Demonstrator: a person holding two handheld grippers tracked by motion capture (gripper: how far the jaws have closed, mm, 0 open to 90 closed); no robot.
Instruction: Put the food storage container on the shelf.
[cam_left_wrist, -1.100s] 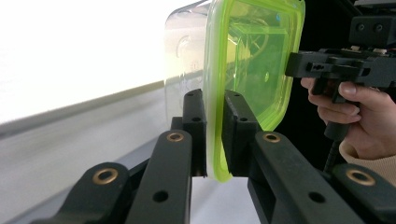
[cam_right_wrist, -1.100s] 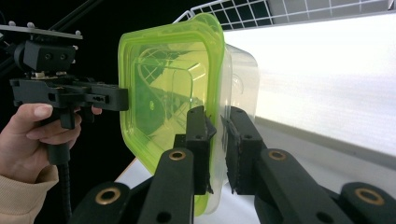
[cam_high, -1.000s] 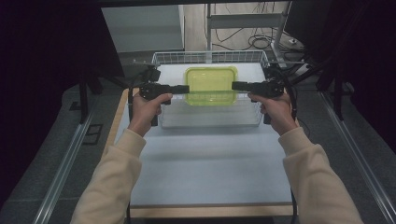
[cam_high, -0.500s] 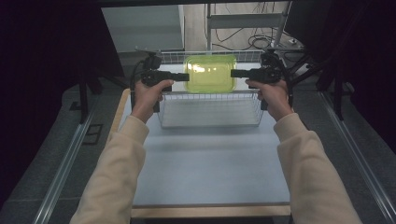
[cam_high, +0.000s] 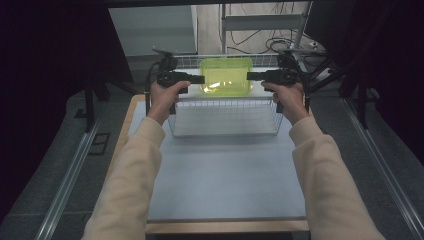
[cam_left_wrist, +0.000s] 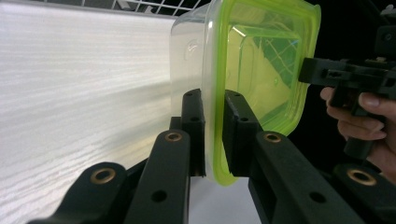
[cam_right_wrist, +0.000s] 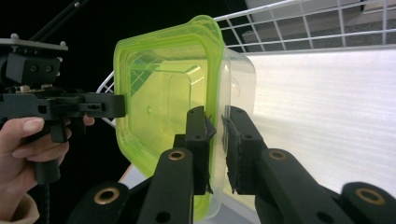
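Up at the far end of the table (cam_high: 225, 165) we have a wire basket (cam_high: 225, 117) standing on the pale mat, and we take it as our landmark. Beyond the basket we see a metal shelf frame (cam_high: 260, 22) and loose cables (cam_high: 280, 45) on the floor; to either side of it dark drapes close things off. Nothing lies between our sleeves and the basket's near wall.

Above the basket's far half we hold a clear plastic container with a lime-green lid (cam_high: 226, 76), lifted free of the wire and tipped so the lid faces the camera. Our left gripper (cam_left_wrist: 212, 135) pinches the lid's rim on one side, one jaw on the clear tub wall and one on the green lid. Our right gripper (cam_right_wrist: 215, 140) pinches the opposite rim the same way, its pads (cam_right_wrist: 236, 140) pressed against the edge. Through the translucent lid we make out the basket's mesh; the tub looks empty. The lid has rounded corners and a raised border.
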